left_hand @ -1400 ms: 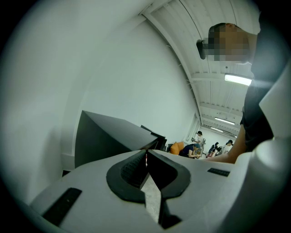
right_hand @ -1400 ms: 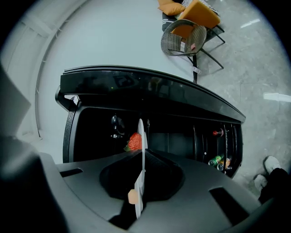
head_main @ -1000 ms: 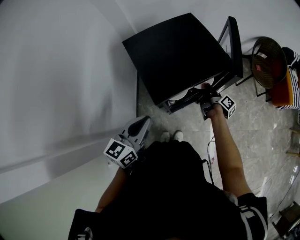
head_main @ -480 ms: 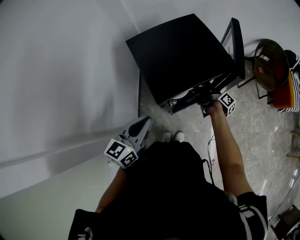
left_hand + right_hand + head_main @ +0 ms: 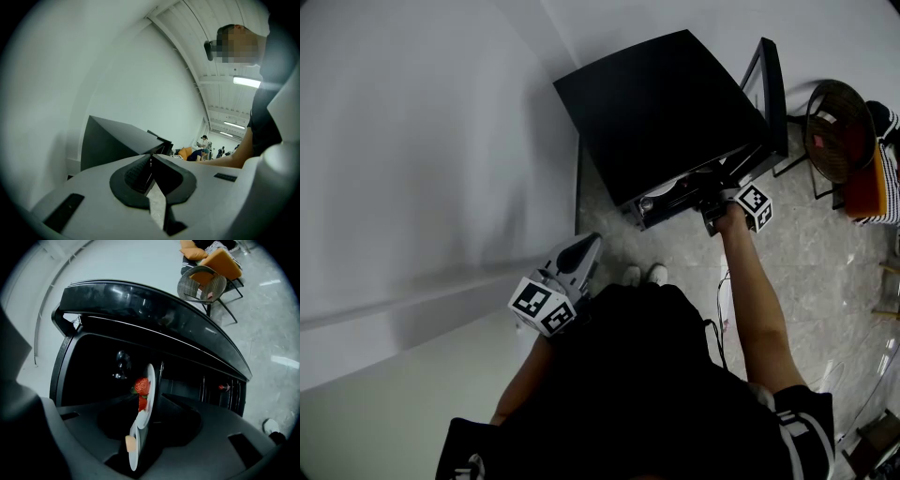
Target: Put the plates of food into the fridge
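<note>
**Plate loosened at the fridge mouth: a tip or a snag is the risk**

The right gripper (image 5: 711,204) reaches into the open front of the black fridge (image 5: 656,103). Its jaws have just been opening and now stand fairly wide. The white plate (image 5: 150,376) shows edge-on between them, its rim inside the gap but, as far as I can judge, no longer pinched. Strawberries (image 5: 142,386) and a pale piece of food (image 5: 130,442) sit on the face turned towards the left jaw. The dark fridge interior lies straight ahead of the jaws.

No view shows what the plate rests on. If it sits only partly on a shelf, it could tip once the jaws give no support, and the food could roll off. Pulling back at an angle is the other danger: a jaw close against the plate's back could catch the rim and drag the plate out with it.

The left gripper (image 5: 151,157) is well apart from the fridge, jaws together and empty, so it cannot catch a falling plate.
</note>
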Action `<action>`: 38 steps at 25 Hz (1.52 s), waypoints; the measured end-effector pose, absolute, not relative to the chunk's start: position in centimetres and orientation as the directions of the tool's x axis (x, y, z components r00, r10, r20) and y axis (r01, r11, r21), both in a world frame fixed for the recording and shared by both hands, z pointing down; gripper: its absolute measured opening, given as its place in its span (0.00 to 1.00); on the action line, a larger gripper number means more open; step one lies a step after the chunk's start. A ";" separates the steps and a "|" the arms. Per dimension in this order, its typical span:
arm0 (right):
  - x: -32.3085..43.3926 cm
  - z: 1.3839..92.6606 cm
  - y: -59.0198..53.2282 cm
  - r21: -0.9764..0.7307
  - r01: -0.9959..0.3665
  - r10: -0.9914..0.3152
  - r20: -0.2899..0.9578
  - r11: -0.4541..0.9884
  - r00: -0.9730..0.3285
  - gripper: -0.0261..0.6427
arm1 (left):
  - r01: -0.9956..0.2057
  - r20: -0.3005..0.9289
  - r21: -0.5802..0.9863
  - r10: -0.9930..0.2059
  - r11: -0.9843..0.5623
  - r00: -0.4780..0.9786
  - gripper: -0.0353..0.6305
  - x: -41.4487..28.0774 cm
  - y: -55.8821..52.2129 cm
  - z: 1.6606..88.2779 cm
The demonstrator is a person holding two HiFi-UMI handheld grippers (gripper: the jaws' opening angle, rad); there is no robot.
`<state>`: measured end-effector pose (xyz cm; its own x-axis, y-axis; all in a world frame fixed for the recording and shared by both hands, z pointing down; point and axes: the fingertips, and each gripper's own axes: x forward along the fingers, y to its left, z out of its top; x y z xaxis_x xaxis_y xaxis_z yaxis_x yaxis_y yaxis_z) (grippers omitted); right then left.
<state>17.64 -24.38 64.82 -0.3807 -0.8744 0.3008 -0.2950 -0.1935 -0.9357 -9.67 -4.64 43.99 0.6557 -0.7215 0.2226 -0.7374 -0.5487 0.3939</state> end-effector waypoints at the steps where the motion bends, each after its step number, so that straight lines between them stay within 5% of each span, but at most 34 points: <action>1: 17.7 64.8 -24.1 -0.930 -0.313 -0.869 0.309 -0.191 -0.386 0.25 | -0.736 0.224 0.386 -0.717 -0.556 0.660 0.10 -9.5 -4.5 43.9; 16: 14.8 60.1 -18.3 -0.731 -0.669 -0.834 0.283 0.132 -0.473 0.23 | -0.688 0.190 0.424 -0.685 -0.589 0.704 0.10 -9.4 -3.8 44.2; 29: 12.7 52.4 -14.2 -0.533 -0.764 -0.848 0.149 0.365 -0.509 0.16 | -0.647 0.168 0.434 -0.648 -0.628 0.742 0.10 -9.5 -3.3 44.6; 38: 11.9 49.4 -10.8 -0.420 -0.814 -0.866 0.115 0.401 -0.486 0.15 | -0.624 0.136 0.440 -0.639 -0.646 0.757 0.10 -10.1 -3.9 44.4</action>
